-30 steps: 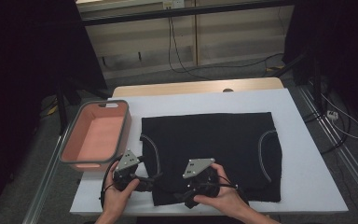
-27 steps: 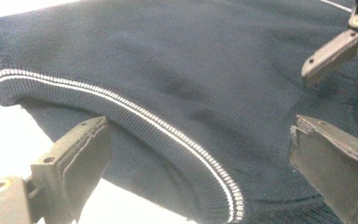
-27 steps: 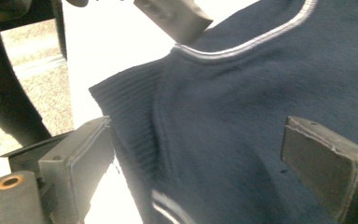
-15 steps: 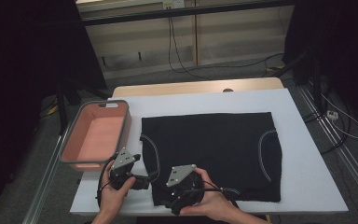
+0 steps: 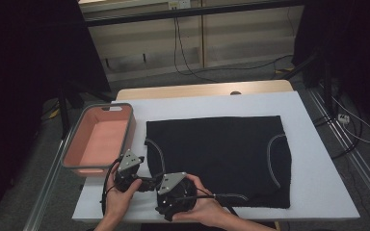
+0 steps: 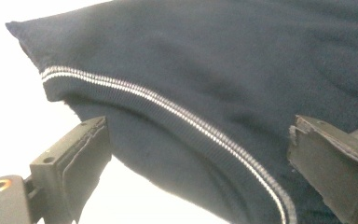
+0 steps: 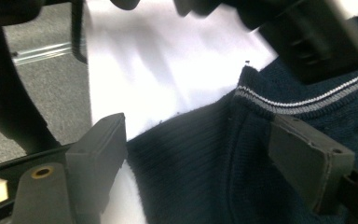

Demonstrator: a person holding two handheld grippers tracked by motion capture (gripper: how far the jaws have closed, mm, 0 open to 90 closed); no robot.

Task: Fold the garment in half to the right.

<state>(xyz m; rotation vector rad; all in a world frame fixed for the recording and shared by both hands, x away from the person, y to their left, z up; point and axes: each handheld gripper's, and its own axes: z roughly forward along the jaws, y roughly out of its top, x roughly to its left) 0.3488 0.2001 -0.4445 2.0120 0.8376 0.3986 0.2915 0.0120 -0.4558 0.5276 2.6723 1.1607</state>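
A black garment (image 5: 217, 159) with thin pale piping lies flat on the white table cover (image 5: 318, 192). Both grippers are at its near-left corner, close together. My left gripper (image 5: 142, 182) is open, and in the left gripper view (image 6: 200, 172) the piped edge of the garment (image 6: 205, 93) lies between its wide-apart jaws. My right gripper (image 5: 166, 193) sits just right of it. Its jaws (image 7: 200, 163) have just been closing a little and still stand apart, with the garment's ribbed corner (image 7: 191, 154) between them and no pad pressing on it. The left gripper (image 7: 307, 37) looms blurred ahead.
A salmon-pink bin (image 5: 99, 142) with a grey rim stands at the table's left edge, beside the garment. Bare white cover (image 5: 212, 103) runs beyond the garment and along its right side. Cables lie on the floor (image 5: 250, 67) past the table.
The right hand has slid its gripper left along the garment's near edge, up next to the left gripper. The left gripper has hardly moved.
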